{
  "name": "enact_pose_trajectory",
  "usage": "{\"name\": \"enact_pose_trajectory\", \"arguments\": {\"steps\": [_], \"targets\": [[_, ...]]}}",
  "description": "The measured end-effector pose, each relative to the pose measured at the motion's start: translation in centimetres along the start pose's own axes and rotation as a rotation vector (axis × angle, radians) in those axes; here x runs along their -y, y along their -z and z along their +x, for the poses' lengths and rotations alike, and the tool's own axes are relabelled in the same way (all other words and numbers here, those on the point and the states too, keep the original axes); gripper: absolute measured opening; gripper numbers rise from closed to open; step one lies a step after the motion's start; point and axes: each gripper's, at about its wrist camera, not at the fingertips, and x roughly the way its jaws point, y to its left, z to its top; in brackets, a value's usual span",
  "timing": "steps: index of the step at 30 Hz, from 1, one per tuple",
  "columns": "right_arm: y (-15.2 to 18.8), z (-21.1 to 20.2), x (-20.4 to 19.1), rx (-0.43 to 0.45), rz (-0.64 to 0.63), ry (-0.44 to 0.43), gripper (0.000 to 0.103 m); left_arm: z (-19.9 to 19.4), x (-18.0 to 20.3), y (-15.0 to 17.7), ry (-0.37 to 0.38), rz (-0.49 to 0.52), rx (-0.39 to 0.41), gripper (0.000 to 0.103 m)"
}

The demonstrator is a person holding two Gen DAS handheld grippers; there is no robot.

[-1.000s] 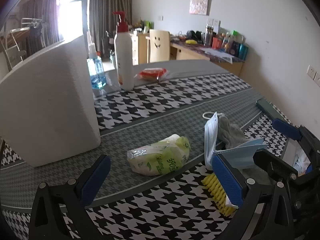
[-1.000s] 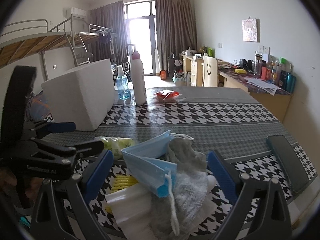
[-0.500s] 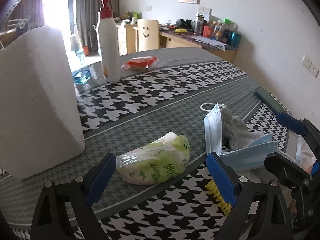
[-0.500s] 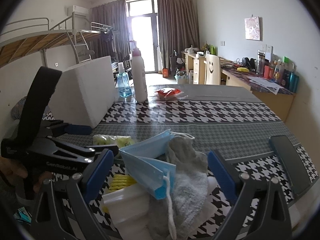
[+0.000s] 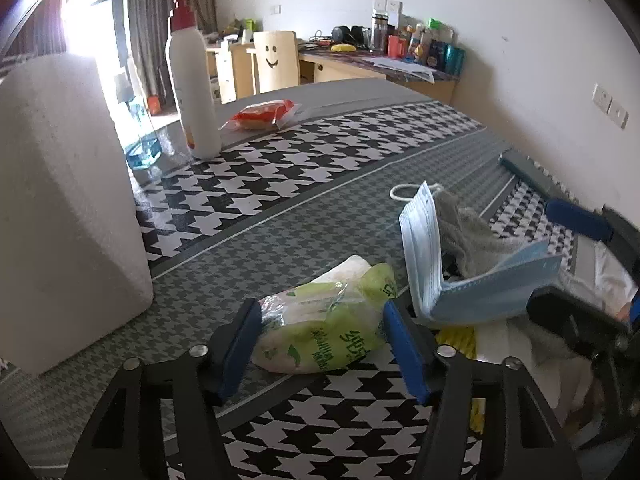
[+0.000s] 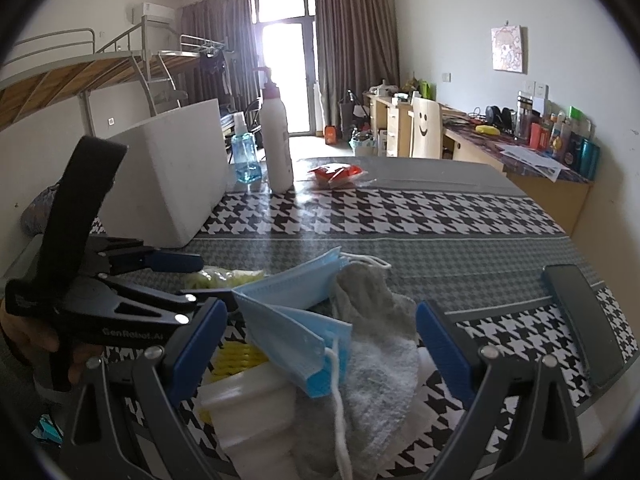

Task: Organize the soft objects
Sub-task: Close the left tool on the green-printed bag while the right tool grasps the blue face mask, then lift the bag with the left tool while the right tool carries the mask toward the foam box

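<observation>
L wrist view: left gripper (image 5: 320, 344) low over the table (image 5: 304, 240), blue pads either side of a green tissue pack (image 5: 324, 328). Jaws closing; pack sits between them, pads right at its ends, but firm contact can't be told. Pack lies on the grey strip of the houndstooth cloth, near edge, just left of a pile: blue masks (image 5: 472, 280) propped against a grey cloth (image 5: 468, 232), yellow brush (image 5: 456, 338) partly under them. This view alone shows the pack whole; right gripper only as a dark frame and one blue pad at the far right. R wrist view: right gripper (image 6: 320, 344) with fingers spread wide, holding nothing, pads apart from the pile though masks (image 6: 292, 312), grey cloth (image 6: 376, 328) and a white plastic block (image 6: 248, 404) lie between them. Only here: left gripper (image 6: 160, 276) side-on with the person's hand (image 6: 36, 344) on its grip, pack (image 6: 224, 278) mostly hidden behind it, a dark phone (image 6: 588, 320) at the right table edge. Both views: white foam box (image 6: 172, 172), pump bottle (image 6: 276, 144), red packet (image 6: 336, 172) further back, well apart from the pile.
</observation>
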Motion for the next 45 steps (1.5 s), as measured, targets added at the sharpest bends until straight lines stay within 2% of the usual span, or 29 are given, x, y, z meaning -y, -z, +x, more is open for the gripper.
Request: {"name": "enact_pose_trajectory", "arguments": {"steps": [4, 8, 9, 11, 13, 15, 17, 19, 21, 24, 32, 45], "targets": [[0.2, 0.1, 0.1, -0.015, -0.003, -0.012, 0.095, -0.1, 0.3, 0.3, 0.001, 0.018, -0.001, 0.057], [0.5, 0.3, -0.1, -0.043, -0.01, -0.033, 0.078, -0.3, -0.2, 0.4, 0.018, -0.006, 0.01, 0.051], [0.5, 0.5, -0.3, -0.053, -0.015, -0.042, 0.073, -0.5, -0.4, 0.5, 0.026, -0.013, 0.015, 0.046], [0.5, 0.6, -0.6, -0.059, -0.026, -0.046, 0.071, -0.7, -0.6, 0.7, 0.041, -0.022, 0.024, 0.044], [0.6, 0.5, -1.2, -0.062, -0.05, -0.051, 0.064, -0.7, -0.8, 0.8, 0.049, -0.033, 0.032, 0.042], [0.6, 0.5, -1.5, -0.071, -0.06, -0.062, 0.049, -0.8, -0.8, 0.8, 0.056, -0.034, 0.037, 0.041], [0.8, 0.5, -1.7, -0.085, -0.068, -0.074, 0.039, -1.0, -0.8, 0.9, 0.065, -0.036, 0.04, 0.04], [1.0, 0.5, -1.9, -0.09, -0.075, -0.069, 0.035, -1.1, -0.8, 1.0, 0.066, -0.036, 0.042, 0.039], [1.2, 0.3, -1.9, -0.097, -0.075, -0.073, 0.022, -1.1, -0.9, 1.0, 0.068, -0.041, 0.046, 0.038], [1.4, 0.2, -1.8, -0.101, -0.061, -0.09, 0.013, -1.1, -0.9, 1.0, 0.071, -0.048, 0.052, 0.038], [0.9, -0.4, -1.9, -0.085, -0.038, -0.161, 0.008, -1.5, -1.6, 1.0, 0.089, -0.081, 0.068, 0.037], [-2.2, -2.9, -1.8, 0.064, 0.002, -0.187, 0.008, -3.2, -2.5, 0.6, 0.07, -0.127, 0.133, 0.036]]}}
